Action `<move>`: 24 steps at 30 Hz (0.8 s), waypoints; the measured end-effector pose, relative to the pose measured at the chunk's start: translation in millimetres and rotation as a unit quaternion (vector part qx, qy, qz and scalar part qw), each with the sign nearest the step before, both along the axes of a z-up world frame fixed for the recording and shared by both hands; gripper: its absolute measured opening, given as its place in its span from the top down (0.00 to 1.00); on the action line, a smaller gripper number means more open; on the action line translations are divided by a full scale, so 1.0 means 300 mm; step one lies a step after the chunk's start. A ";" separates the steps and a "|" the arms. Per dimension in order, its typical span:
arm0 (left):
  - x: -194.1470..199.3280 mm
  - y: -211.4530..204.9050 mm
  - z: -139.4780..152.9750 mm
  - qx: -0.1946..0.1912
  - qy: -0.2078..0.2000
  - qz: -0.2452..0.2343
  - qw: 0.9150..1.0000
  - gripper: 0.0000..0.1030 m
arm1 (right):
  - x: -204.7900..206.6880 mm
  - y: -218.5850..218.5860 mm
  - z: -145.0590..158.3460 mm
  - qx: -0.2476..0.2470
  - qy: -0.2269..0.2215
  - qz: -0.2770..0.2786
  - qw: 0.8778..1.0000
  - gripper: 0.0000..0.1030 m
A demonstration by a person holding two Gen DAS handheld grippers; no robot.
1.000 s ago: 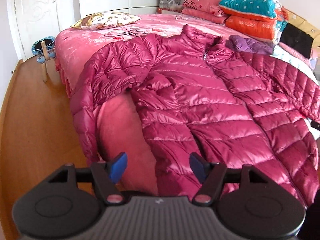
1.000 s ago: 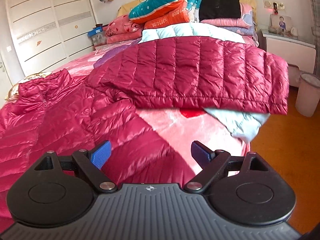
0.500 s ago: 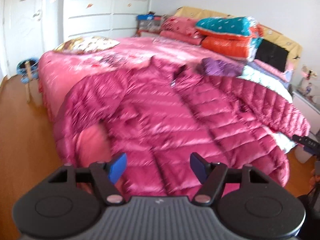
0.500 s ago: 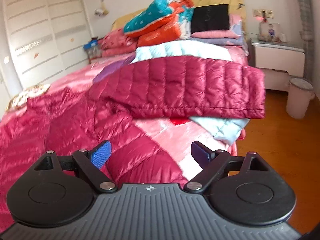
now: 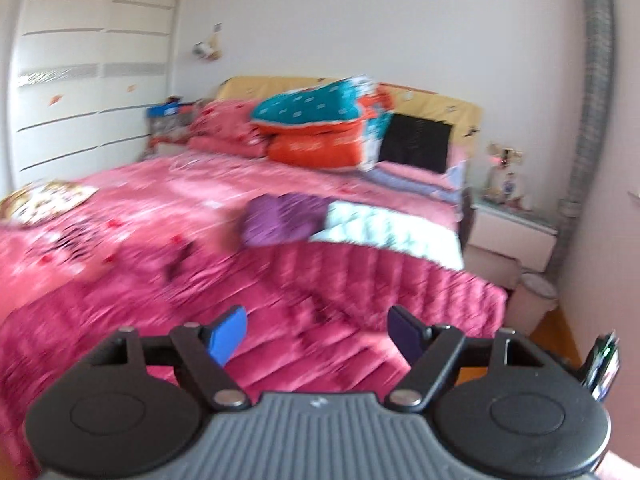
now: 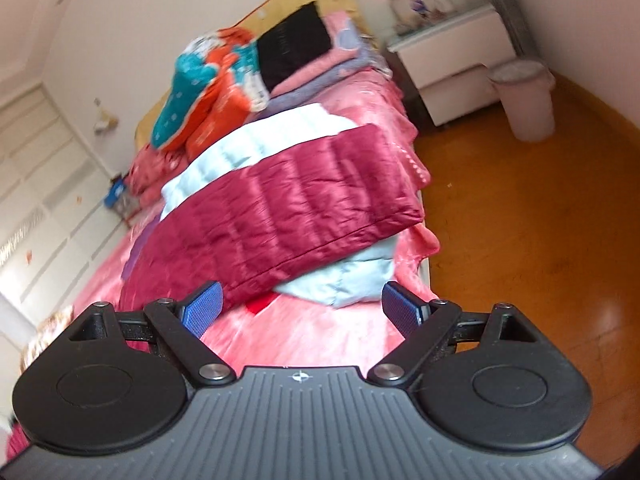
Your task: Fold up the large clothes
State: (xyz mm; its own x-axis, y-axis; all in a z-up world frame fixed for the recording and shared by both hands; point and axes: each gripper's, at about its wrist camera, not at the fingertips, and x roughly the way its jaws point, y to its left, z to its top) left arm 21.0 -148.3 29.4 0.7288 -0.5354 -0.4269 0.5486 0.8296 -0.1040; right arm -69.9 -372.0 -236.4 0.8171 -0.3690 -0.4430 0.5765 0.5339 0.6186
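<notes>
My left hand-held gripper (image 5: pixel 316 332) hangs above the near edge of the bed (image 5: pixel 132 208) with its two blue pads spread wide and nothing between them. My right hand-held gripper (image 6: pixel 302 312) is spread just as wide, also empty, tilted over the bed's near right corner.

One dark red puffer jacket (image 5: pixel 280 300) lies flat across the near part of the bed, under my left gripper; the view is blurred, so I cannot make out its seams. In the right view one jacket sleeve (image 6: pixel 296 196) stretches out to the bed's right edge and hangs a little past it, resting on one pale blue quilt (image 6: pixel 340 276) whose corner sticks out beneath. One purple garment (image 5: pixel 280 220) sits just beyond the jacket, touching the quilt.

At the head edge I count two stacked bright cushions (image 5: pixel 320 128), teal over orange, and one black item (image 5: pixel 416 142) leaning on the headboard.

Beyond the right edge the wooden floor (image 6: pixel 540 220) gives open room; one nightstand (image 6: pixel 452 52) and one bin (image 6: pixel 524 96) stand near the wall, well apart from the sleeve
</notes>
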 end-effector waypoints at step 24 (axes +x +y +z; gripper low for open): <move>0.406 -0.243 -0.265 0.018 0.053 0.054 0.997 0.22 | 0.138 -0.442 -0.361 0.223 -0.126 -0.055 0.965 0.00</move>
